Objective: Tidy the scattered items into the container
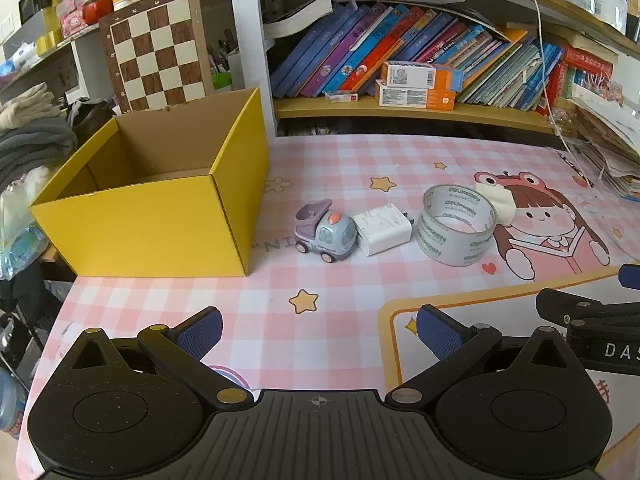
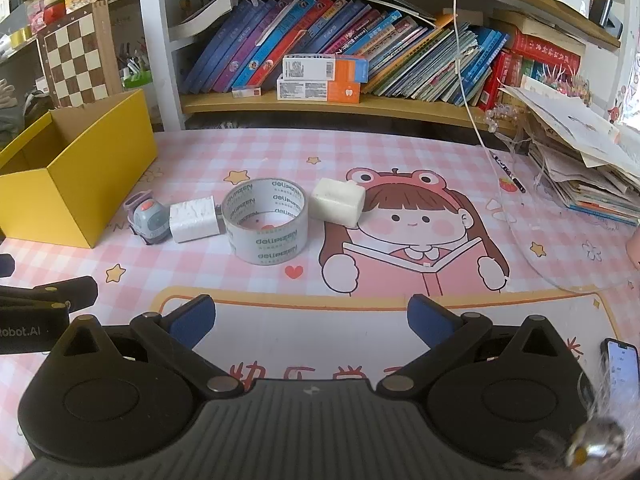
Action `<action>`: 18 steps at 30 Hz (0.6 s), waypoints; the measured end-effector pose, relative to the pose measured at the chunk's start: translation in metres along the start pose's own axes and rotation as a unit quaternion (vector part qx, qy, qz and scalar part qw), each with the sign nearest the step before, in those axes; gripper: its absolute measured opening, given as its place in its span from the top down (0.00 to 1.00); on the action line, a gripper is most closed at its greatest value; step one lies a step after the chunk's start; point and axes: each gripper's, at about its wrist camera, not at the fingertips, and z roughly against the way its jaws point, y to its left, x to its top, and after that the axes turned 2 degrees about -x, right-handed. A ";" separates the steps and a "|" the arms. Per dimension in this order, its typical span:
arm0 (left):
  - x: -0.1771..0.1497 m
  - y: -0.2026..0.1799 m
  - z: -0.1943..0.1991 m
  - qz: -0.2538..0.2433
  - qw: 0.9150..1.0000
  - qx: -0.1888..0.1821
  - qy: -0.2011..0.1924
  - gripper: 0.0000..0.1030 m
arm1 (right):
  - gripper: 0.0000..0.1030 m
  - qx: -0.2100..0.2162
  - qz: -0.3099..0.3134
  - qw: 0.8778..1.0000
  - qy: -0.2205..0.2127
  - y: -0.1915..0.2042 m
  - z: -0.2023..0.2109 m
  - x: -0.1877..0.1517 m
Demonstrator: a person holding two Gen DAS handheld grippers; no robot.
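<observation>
An open yellow cardboard box (image 1: 160, 216) (image 2: 76, 176) stands at the left of the pink checked mat, with nothing visible inside. To its right lie in a row a small grey-purple toy truck (image 1: 325, 235) (image 2: 149, 218), a white charger plug (image 1: 382, 229) (image 2: 191, 219), a roll of clear tape (image 1: 456, 225) (image 2: 266, 220) and a cream block (image 2: 338, 202) (image 1: 502, 204). My left gripper (image 1: 320, 334) hovers open near the mat's front edge, short of the truck. My right gripper (image 2: 311, 322) is open too, in front of the tape. Nothing is between either pair of fingers.
A shelf of leaning books (image 1: 400, 52) and small cartons (image 2: 320, 80) runs along the back. A chessboard (image 1: 158, 52) leans behind the box. A paper stack (image 2: 584, 168) sits at the right, a phone (image 2: 620, 368) at the front right, and a white cable (image 2: 464, 80) hangs down.
</observation>
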 end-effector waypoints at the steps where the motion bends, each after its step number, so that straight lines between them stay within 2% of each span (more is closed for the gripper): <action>1: 0.001 0.000 -0.001 0.002 1.000 -0.002 0.003 0.00 | 0.00 0.000 0.000 1.000 0.000 0.000 0.000 0.000; 18: 0.000 0.000 -0.003 0.001 1.000 -0.012 0.012 0.00 | 0.00 0.008 -0.001 1.000 -0.003 0.000 -0.001 -0.003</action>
